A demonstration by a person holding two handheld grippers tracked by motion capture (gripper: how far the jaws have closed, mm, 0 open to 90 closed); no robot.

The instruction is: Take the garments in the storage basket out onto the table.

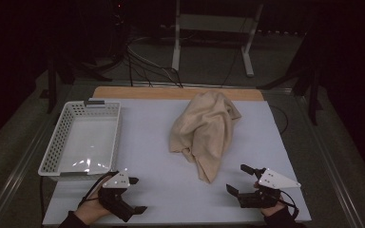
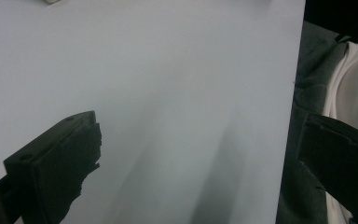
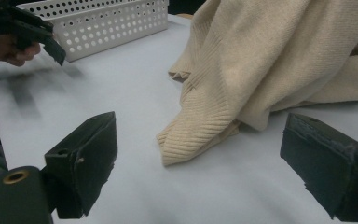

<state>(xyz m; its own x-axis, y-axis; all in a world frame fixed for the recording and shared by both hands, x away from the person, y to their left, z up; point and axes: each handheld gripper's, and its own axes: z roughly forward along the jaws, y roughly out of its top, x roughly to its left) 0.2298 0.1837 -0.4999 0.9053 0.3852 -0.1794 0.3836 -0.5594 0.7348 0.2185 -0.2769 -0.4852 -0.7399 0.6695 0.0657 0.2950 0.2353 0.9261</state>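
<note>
1. Right gripper [image 1: 241, 179]: released, jaws spread wide, nothing between them. It hangs low over the near right part of the table [image 1: 147, 142], pointed toward the cloth. In the right gripper view the gap between its jaws [image 3: 200, 163] frames the cloth's nearest ribbed corner, close ahead but not touched.
2. Left gripper [image 1: 137, 194]: also released and empty, jaws well apart. It sits at the near left edge of the table, just in front of the basket. The left gripper view looks along its jaws [image 2: 196, 154] at bare tabletop and the table's edge; what lies past that edge is too dim to name with confidence.
3. Beige knitted cloth [image 1: 204, 130]: lies crumpled in a heap on the middle of the table, its back end near the far edge and a narrow tail trailing toward the right gripper. Well apart from the basket.
4. White perforated basket [image 1: 57, 142]: stands at the table's left side, appears empty.
5. Progress, by my judgement: nothing is done. The cloth is ungrasped and unfolded; the approach, the grip and any handling or stowing all remain.
</note>
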